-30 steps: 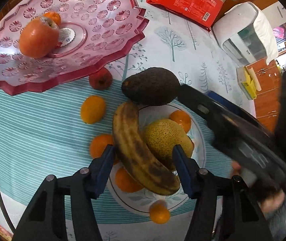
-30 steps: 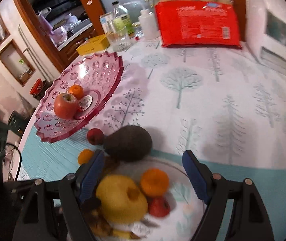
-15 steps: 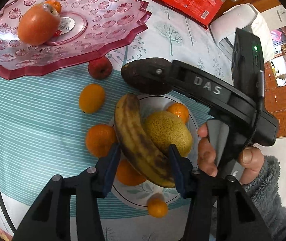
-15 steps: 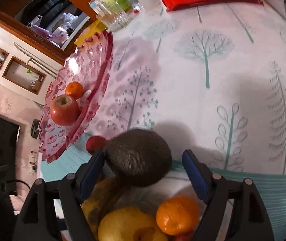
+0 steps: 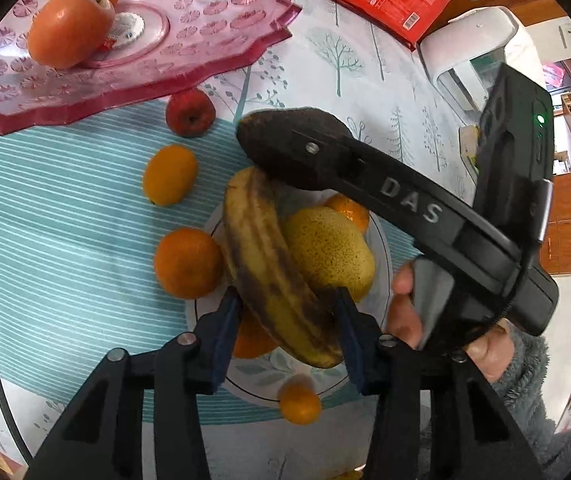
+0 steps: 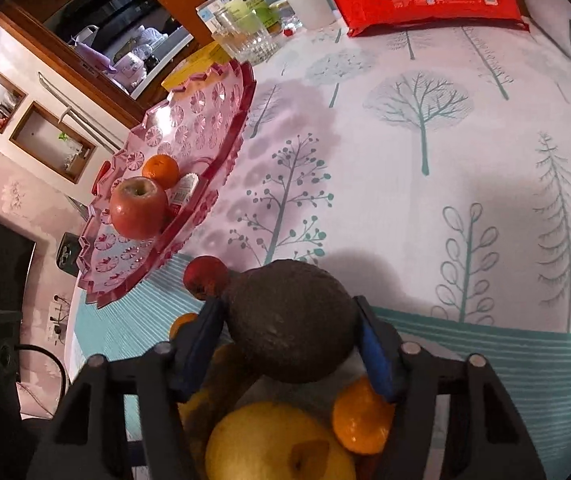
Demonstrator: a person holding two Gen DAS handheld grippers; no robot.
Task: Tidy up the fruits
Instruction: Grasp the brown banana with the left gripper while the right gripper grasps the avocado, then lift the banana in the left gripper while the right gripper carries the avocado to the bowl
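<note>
The right gripper [image 6: 291, 344] had its jaws clamped on the avocado [image 6: 291, 324] at the white plate's [image 5: 381, 240] far rim. The left gripper's [image 5: 287, 332] jaws pressed both sides of the banana [image 5: 273, 264] on that plate. "DAS" marked the right gripper's arm.

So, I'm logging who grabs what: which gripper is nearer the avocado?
Right. The right gripper has its fingers on both sides of the avocado; the left gripper sits farther back, straddling the banana.
</note>
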